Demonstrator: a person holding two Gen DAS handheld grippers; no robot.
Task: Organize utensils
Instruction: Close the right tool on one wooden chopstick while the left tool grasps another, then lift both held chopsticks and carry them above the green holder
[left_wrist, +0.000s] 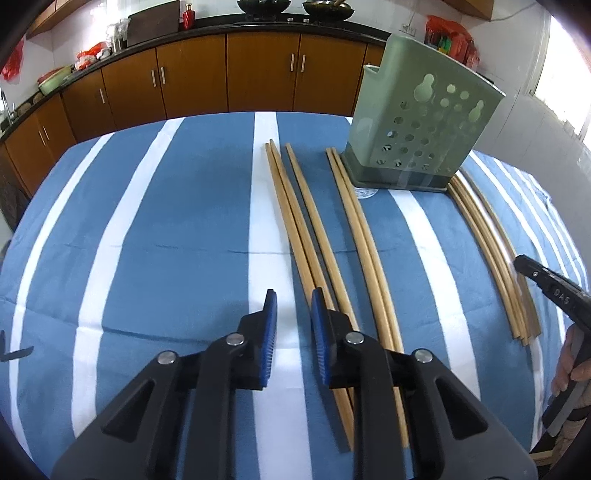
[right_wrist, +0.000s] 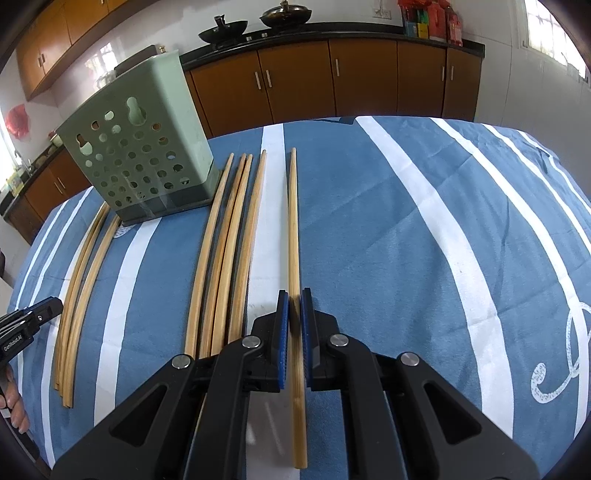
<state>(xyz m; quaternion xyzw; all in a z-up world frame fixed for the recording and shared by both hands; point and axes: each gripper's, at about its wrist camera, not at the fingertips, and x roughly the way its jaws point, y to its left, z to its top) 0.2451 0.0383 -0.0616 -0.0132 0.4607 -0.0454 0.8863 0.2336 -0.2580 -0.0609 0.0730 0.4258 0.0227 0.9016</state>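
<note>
Chopsticks lie in rows on the blue-and-white striped tablecloth (right_wrist: 388, 229) beside the upright green perforated utensil holder (right_wrist: 144, 151), the right gripper (right_wrist: 294, 308) pinching a lone wooden chopstick (right_wrist: 293, 221) between its fingers while the left gripper (left_wrist: 293, 306) hangs spread apart above three chopsticks (left_wrist: 295, 206)

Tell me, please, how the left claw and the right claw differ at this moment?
The left claw is open with nothing between its pads; the right claw is closed around a single chopstick. The left sits beside a chopstick group, the right over its lone stick. Both have blue pads.
</note>
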